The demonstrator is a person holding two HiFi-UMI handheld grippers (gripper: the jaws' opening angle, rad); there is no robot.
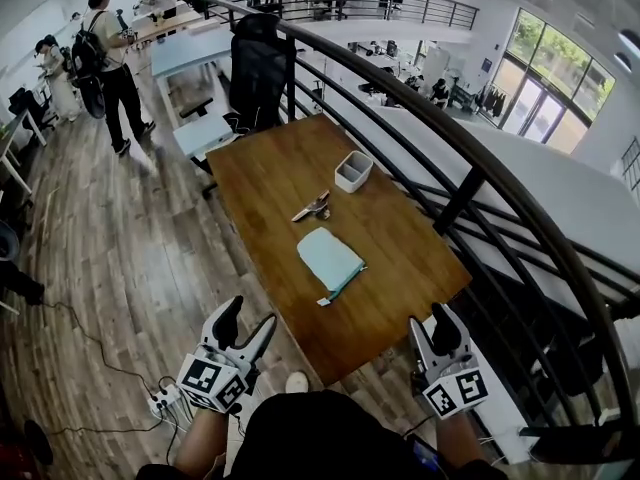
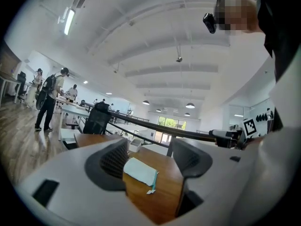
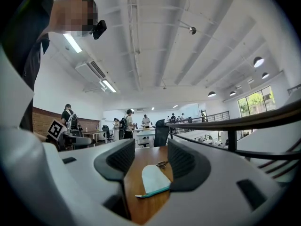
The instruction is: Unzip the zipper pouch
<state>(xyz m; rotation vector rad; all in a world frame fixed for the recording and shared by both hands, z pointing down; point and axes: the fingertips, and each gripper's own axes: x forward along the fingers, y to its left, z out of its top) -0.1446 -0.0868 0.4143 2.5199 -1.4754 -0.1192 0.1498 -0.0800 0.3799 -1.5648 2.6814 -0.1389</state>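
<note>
- A flat, rectangular zipper pouch (image 1: 330, 258) of pale teal fabric lies near the middle of a brown wood-grain table (image 1: 400, 268), with a darker zip strip along one edge.
- The left gripper (image 1: 248, 322), white with dark ribbed pads, is held off the table's near end, its jaws wide apart and empty.
- The right gripper (image 1: 430, 330) is also spread open, holding nothing.
- A squarish white tub (image 1: 353, 171) and a small metallic item (image 1: 312, 208) sit farther back.
</note>
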